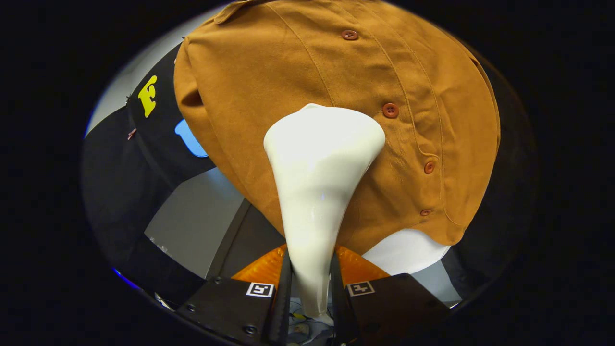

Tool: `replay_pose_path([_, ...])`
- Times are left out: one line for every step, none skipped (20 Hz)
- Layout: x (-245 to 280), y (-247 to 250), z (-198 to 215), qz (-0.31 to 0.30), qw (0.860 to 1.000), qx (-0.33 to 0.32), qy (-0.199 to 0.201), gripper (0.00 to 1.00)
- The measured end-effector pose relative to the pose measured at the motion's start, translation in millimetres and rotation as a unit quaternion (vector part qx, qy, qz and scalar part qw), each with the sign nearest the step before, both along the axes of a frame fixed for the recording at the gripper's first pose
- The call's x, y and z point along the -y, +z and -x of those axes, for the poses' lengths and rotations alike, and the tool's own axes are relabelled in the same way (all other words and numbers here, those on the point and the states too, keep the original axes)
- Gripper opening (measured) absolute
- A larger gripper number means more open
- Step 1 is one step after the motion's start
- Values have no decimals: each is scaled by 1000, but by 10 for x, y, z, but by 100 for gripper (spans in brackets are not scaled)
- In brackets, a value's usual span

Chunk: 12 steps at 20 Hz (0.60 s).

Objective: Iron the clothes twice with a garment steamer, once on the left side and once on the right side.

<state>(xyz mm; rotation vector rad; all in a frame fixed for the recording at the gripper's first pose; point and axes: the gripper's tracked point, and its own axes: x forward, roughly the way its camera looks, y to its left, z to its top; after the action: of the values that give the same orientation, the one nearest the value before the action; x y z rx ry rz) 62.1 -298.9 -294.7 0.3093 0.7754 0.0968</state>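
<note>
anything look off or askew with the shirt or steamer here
Nothing stands out. The gripper is shut on the white steamer, whose head lies against the brown shirt beside its button row; the shirt looks buttoned and undamaged.

Garment steamer (319, 163): plain glossy white, no pattern, held between the fingers of the gripper (311, 288), both pressing on its neck. Shirt (269, 96): solid tan-brown, stitching in the same tone. 4 buttons (390, 110) along its placket, reddish-brown. White layer (403, 252) shows below the shirt hem, plain. Fiducial tags (260, 289) on the gripper body: black-and-white square patterns. Booth wall (115, 192): black cloth; grey panel (192, 226) lower down.
</note>
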Motion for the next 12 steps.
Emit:
replay_pose_path([15, 70, 42, 2, 1000, 4, -1, 41])
replay_pose_path([36, 161, 66, 4, 1000, 13, -4, 41])
replay_pose_path([73, 264, 89, 7, 1000, 25, -8, 41])
replay_pose_path([132, 393, 83, 12, 999, 40, -14, 41])
replay_pose_path([199, 529, 79, 16, 998, 56, -20, 41])
replay_pose_path([280, 664, 84, 19, 997, 73, -26, 40])
replay_pose_path([372, 798, 71, 25, 995, 89, -33, 40])
replay_pose_path([488, 937, 67, 34, 993, 105, -41, 40])
replay_pose_path([613, 1065, 46, 44, 991, 120, -49, 40])
replay_pose_path([732, 1173, 31, 52, 988, 132, -56, 40])
replay_pose_path([855, 1284, 3, 58, 986, 142, -64, 40])
replay_pose_path([964, 1360, -10, 62, 984, 150, -72, 40])
